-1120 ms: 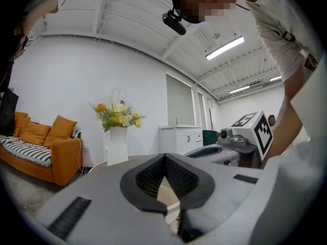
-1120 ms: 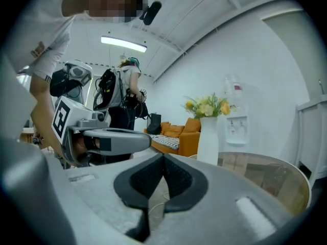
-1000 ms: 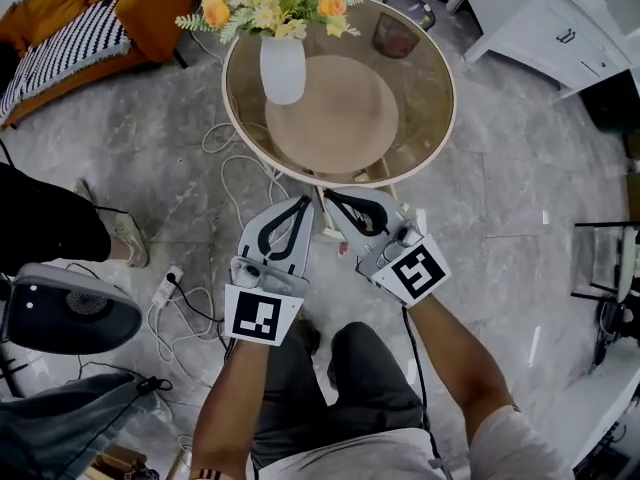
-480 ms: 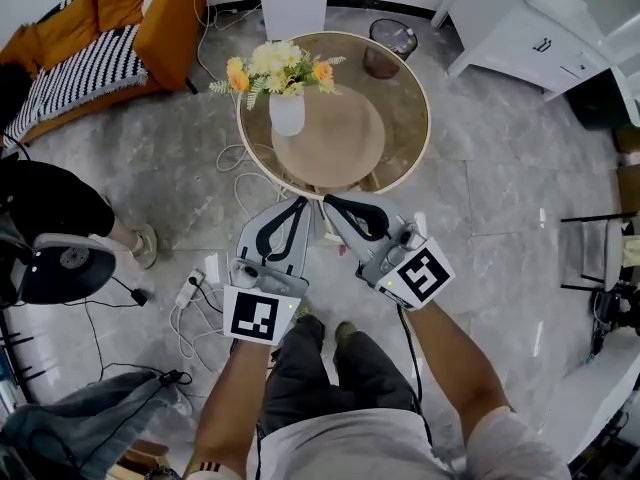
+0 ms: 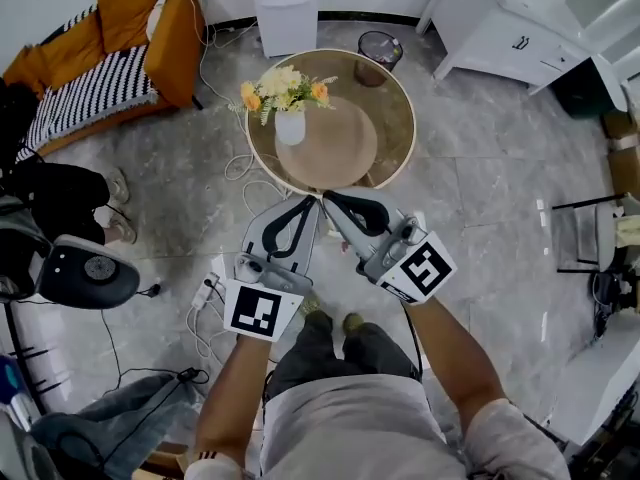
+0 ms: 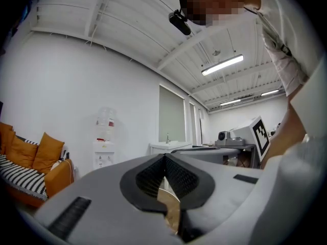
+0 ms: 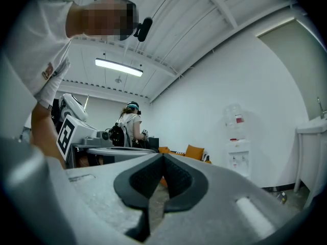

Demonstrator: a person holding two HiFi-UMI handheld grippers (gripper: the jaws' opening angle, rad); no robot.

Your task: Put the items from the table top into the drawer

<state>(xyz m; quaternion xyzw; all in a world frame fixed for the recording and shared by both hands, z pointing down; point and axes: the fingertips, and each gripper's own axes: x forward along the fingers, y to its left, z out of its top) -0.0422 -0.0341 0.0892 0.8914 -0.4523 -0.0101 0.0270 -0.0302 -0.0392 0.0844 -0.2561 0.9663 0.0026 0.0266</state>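
The left gripper [image 5: 309,201] and right gripper [image 5: 327,199] are both clenched on nothing, jaws pressed together, tips side by side, held level and aimed toward the round table [image 5: 396,140]. On the table's left part the white vase [image 5: 290,127] stands upright, long axis vertical, mouth up, holding flowers [image 5: 283,86]. The white cabinet [image 5: 498,44] stands well apart

Left gripper [image 5: 306,205] and right gripper [image 5: 332,202] point level, jaws closed, apparently empty.

Orange sofa [image 5: 180,38] by wall; water dispenser [image 5: 287,13] beside.
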